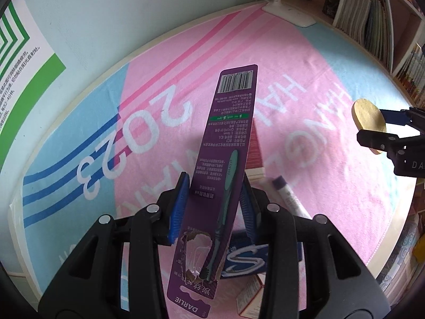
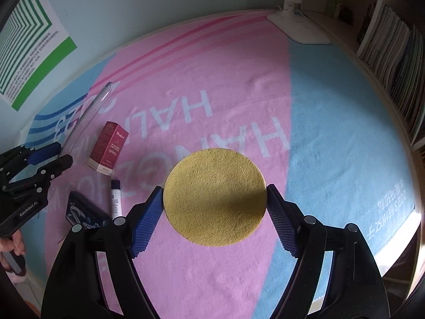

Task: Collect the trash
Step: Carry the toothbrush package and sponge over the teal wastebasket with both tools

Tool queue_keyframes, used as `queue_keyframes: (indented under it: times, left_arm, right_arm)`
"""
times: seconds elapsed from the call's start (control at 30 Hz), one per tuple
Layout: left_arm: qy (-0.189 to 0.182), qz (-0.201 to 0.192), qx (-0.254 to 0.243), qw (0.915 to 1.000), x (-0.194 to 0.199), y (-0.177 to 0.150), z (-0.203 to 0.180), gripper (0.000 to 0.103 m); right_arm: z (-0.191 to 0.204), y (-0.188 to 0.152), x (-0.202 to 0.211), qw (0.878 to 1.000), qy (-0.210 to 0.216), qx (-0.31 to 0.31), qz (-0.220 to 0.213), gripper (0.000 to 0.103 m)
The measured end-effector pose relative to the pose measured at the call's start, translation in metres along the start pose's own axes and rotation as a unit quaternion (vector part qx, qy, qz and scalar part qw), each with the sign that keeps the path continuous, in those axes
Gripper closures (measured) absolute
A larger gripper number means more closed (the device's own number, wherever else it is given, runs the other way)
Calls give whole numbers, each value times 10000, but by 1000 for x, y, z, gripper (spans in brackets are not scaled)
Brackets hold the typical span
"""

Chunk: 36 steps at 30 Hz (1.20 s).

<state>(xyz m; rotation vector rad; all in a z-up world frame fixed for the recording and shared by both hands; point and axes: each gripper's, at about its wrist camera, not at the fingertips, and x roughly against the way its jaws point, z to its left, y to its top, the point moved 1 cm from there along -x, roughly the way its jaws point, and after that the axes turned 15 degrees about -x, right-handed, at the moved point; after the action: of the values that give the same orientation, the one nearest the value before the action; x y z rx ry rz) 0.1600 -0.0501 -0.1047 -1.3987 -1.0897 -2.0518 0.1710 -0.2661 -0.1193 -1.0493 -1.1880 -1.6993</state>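
My left gripper [image 1: 215,194] is shut on a long purple toothbrush package [image 1: 228,133], held edge-on above the pink and blue towel [image 1: 318,85]. From the right wrist view the same package shows as a clear plastic strip [image 2: 87,114] rising from the left gripper [image 2: 53,156]. A round yellow sponge [image 2: 212,175] sits between the blue pads [image 2: 148,218] of my right gripper [image 2: 215,199], which press on its two sides. The left wrist view shows that sponge [image 1: 368,117] lifted off the towel at the far right.
On the towel [image 2: 332,133] lie a red box [image 2: 107,147], a white tube with a purple cap [image 2: 115,196] and a dark blue packet [image 2: 85,212]. A white lamp base [image 2: 300,26] stands at the back. Bookshelves [image 2: 393,61] line the right side. A person's hand [image 2: 10,244] shows at left.
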Motion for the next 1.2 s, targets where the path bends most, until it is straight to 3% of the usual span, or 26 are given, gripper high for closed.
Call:
queue_keyframes:
  times: [0.37,0.63,1.0,1.2]
  left_arm:
    - [-219,-226,-731,9968,25,4,-65,68]
    - [-543,-355,-1502,9865,37,6,-136,68]
    - [-1046,-490,-2725,9552,55,-3,-247,68]
    - [-1313,-526,-3442,9282,64,-15,-312,68]
  right_arm:
    - [-45,-55,39,9977,-148,-618,-254,26]
    - [-102,-111,69,9891,-376,-1368,-388,26]
    - [-177,-205,114,9637,-730,-2500,-587,26]
    - [-216,-262,134,9414,-945,-3176,-621,26]
